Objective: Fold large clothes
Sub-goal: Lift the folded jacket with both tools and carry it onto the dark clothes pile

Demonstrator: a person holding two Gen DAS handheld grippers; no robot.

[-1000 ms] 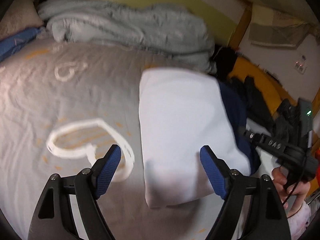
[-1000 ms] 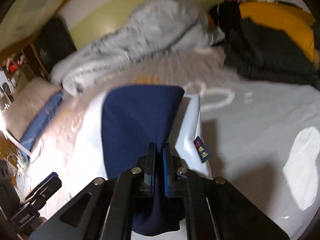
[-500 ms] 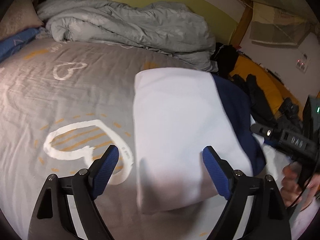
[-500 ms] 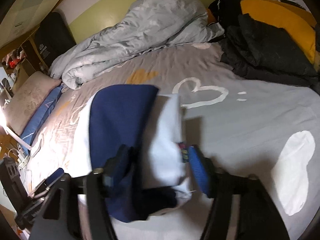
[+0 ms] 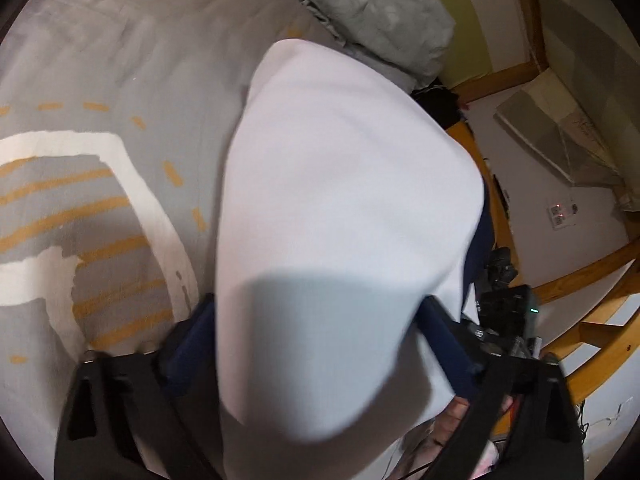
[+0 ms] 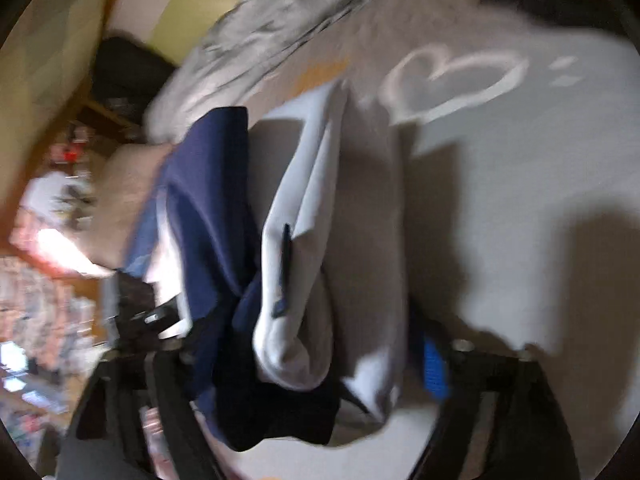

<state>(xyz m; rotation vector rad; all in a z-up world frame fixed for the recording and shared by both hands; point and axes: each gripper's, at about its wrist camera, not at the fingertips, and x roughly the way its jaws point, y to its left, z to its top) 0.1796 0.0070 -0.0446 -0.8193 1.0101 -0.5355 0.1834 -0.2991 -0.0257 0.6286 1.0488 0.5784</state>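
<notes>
Left tool (image 5: 316, 332): jaws spread wide, blue pads on either side of the near end of the folded garment (image 5: 344, 208); whether the pads press the cloth cannot be told, since white fabric covers both tips. Right tool (image 6: 304, 360): jaws opening, the garment's bunched near end between them, one blue pad visible at the right and standing clear of the cloth. Folded garment: white with navy panels, lying on the bed sheet (image 5: 120, 80) and extending away from both tools; in the left wrist view its white face is uppermost with a navy edge showing along the right side; in the right wrist view navy fabric lies at the left, a rolled white fold runs down the middle, and a small dark tab sits on the white part. Bed sheet: grey, printed with white heart outlines (image 6: 452, 80) and orange dashes. Grey duvet (image 5: 376, 12): crumpled at the far side of the bed, against a yellow-green wall. Wooden frame (image 5: 592, 320): at the right of the left wrist view. The right wrist view is heavily blurred.
</notes>
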